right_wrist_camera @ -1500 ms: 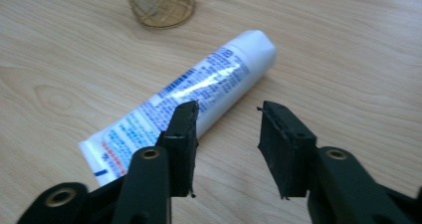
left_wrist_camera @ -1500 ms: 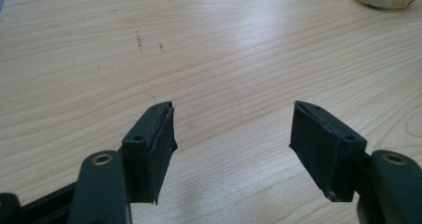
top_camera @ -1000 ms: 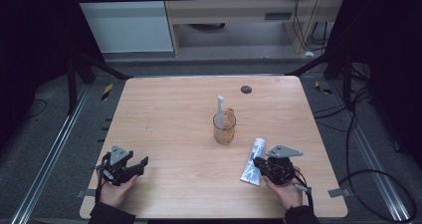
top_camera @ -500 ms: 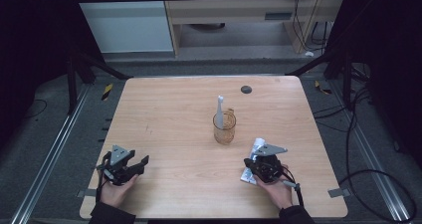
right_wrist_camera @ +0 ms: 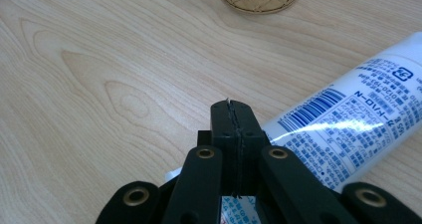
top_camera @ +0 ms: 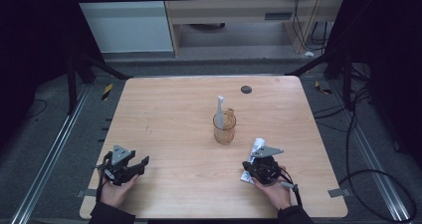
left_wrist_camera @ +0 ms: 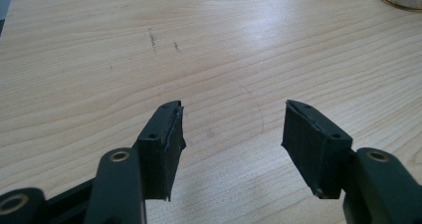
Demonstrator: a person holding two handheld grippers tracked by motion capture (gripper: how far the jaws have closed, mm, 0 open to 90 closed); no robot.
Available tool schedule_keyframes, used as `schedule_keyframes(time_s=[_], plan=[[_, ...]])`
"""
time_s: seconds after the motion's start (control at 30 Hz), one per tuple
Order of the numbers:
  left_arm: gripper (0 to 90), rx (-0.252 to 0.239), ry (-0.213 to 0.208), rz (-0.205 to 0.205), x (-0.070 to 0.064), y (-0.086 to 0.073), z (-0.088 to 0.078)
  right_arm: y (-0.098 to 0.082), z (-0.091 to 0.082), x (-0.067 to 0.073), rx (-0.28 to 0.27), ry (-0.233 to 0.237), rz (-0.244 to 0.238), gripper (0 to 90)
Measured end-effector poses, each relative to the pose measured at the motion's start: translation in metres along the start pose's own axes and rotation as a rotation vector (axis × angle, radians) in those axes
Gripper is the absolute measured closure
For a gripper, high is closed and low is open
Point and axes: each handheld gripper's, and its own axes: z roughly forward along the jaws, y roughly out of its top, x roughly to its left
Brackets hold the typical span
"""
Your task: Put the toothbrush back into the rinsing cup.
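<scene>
R gripper [right_wrist_camera: 233, 107]: jaws pinched on flat crimped tail of toothpaste tube [right_wrist_camera: 348, 119], thinnest spot to nip | tube lies flat on table, body extending to its right | L gripper [left_wrist_camera: 231, 134]: wide apart, empty, idle.

Left claw [left_wrist_camera: 233, 134] jaws apart, right claw [right_wrist_camera: 233, 109] jaws pressed together

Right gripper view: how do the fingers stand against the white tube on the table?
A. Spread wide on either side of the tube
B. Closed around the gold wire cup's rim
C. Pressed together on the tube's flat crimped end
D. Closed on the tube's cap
C: the right gripper has its fingers together, a thin white edge of the tube showing between them.
</scene>
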Motion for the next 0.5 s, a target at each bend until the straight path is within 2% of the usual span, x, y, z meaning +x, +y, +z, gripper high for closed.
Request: schedule_keyframes(time_s=[0.4,0.5], plan=[[40.4,0.004,-0.002,0.005,-0.0009,0.0001,0.0008,-0.0009,-0.0022,0.0015,0.008,0.005,0.001,90.0],[40.4,0.005,-0.003,0.008,-0.0014,0.0002,0.0015,-0.0005,0.0011,0.004,0.013,0.004,-0.014,90.0]])
